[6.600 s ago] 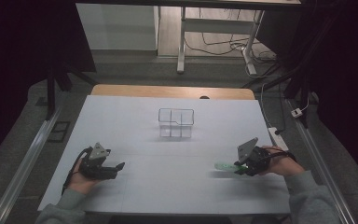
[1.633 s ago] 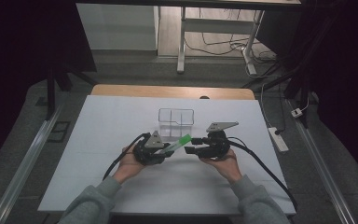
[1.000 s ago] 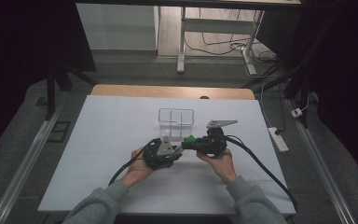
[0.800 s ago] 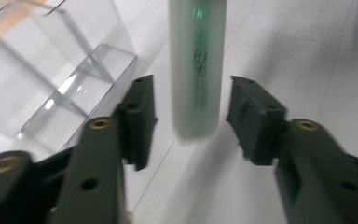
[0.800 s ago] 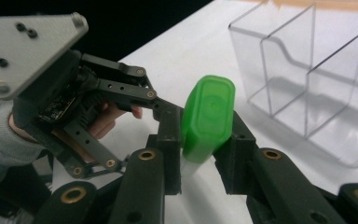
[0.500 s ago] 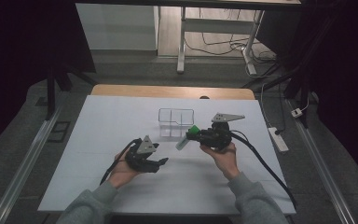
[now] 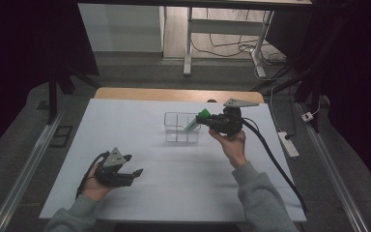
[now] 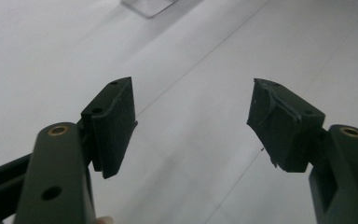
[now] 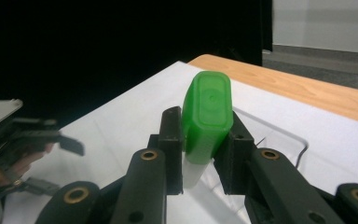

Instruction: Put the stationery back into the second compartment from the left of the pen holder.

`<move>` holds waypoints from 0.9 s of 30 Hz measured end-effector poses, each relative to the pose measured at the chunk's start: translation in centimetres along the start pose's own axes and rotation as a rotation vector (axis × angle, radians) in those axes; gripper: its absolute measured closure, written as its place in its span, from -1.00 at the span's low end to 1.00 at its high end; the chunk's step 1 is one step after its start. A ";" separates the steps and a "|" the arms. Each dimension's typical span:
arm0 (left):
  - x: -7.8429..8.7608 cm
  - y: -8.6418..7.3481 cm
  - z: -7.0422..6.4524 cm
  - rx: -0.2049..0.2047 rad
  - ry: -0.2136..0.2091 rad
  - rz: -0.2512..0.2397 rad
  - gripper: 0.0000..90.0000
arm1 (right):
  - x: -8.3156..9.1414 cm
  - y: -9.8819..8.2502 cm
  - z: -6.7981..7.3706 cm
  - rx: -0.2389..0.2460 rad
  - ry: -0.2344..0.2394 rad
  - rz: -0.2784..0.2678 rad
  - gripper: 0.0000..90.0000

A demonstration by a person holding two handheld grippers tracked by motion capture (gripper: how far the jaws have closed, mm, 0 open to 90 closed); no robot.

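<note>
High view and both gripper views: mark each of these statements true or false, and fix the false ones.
1. The right hand-held gripper is shut on the green-capped marker. True.
2. The left hand-held gripper holds a marker. False: its jaws stand open with nothing between them, having just been opening.
3. The clear compartment box stands on the white table cover. True.
4. The marker already lies inside the box. False: in the high view it is in the right gripper's grip, beside the box's right end and above the table.
5. The left hand-held gripper is right next to the box. False: it is near the table's front left, well apart from it.
</note>
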State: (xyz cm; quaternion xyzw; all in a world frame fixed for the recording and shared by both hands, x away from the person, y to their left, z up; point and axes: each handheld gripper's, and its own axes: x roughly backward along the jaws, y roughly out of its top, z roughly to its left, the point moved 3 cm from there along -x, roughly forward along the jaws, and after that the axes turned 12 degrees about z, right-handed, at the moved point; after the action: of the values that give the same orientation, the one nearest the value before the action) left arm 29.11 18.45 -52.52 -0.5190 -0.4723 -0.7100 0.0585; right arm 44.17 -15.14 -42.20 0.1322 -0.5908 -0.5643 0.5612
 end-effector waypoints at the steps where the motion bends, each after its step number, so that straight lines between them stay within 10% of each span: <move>1: 0.1 -0.4 0.2 0.009 0.005 0.002 -0.30 | -0.2 0.4 -0.3 -0.003 -0.012 -0.002 0.64; 18: 0.6 -2.6 1.8 0.073 0.001 0.024 -0.35 | -4.2 2.0 -2.5 -0.025 -0.090 0.056 0.63; 27: 0.8 -3.0 2.1 0.089 0.008 0.029 -0.35 | -4.9 1.1 -2.0 -0.008 -0.095 0.070 0.18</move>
State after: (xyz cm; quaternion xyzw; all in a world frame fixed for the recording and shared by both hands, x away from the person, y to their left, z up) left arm 28.49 21.96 -53.69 -0.5199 -0.4957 -0.6894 0.0936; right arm 47.93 -11.95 -44.33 0.0821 -0.6189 -0.5522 0.5526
